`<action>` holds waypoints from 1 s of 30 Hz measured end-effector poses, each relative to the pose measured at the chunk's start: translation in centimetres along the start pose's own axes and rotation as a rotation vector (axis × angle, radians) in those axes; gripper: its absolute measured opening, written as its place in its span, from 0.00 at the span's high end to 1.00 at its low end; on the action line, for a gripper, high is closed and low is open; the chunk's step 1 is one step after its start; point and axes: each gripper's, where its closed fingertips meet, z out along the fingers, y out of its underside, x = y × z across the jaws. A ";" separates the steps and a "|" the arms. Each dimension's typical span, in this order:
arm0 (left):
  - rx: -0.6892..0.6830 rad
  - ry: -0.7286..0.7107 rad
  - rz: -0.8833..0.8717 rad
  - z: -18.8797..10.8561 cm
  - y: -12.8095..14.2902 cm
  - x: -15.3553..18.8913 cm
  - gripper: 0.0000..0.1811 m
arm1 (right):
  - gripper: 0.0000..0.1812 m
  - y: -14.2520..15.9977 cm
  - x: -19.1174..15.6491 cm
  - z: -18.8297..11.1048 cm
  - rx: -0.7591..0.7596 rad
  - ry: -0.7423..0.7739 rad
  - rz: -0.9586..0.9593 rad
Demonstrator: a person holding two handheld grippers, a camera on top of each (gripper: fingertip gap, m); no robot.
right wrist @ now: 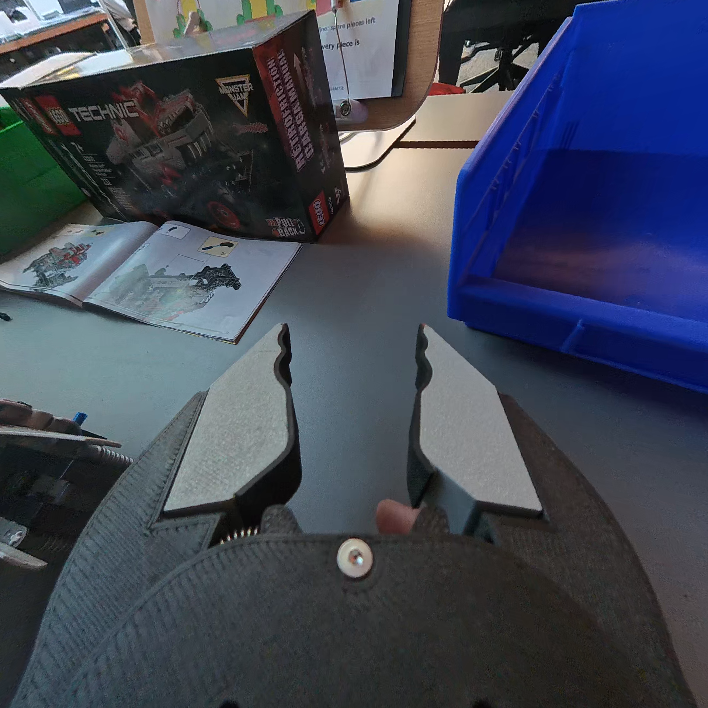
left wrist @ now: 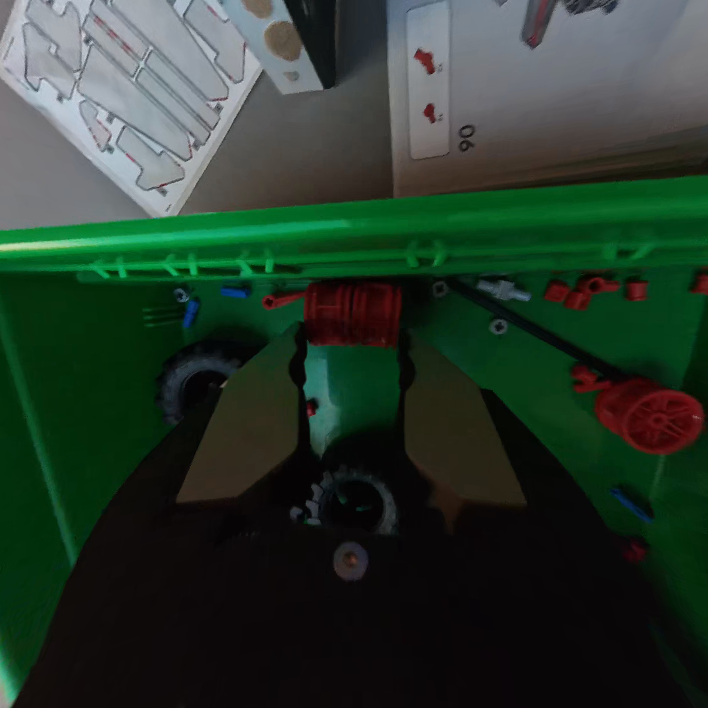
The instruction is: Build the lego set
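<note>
Inside the green bin [left wrist: 344,230], the left gripper [left wrist: 350,341] has its jaws spread at either end of a red wheel hub [left wrist: 352,314] by the far wall; it looks light, rigid and ribbed, best pinched across its flat ends. The right gripper [right wrist: 352,333] hovers with jaws spread, holding nothing, over the counter [right wrist: 344,291], instruction booklet [right wrist: 153,276] and set box [right wrist: 184,145] beyond

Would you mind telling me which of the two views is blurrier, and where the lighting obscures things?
Left wrist view: motion-blurred throughout, the red wheel hub smeared, the left gripper base lost in deep shadow. Right wrist view: sharp on the right gripper, soft glare on the open instruction booklet, edges bent by wide-angle distortion.
</note>
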 end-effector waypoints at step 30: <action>-0.211 -0.307 -0.339 -0.8 3.8 -8.2 0.76 | 0.64 -0.6 -0.2 -0.5 0.053 -0.009 -0.010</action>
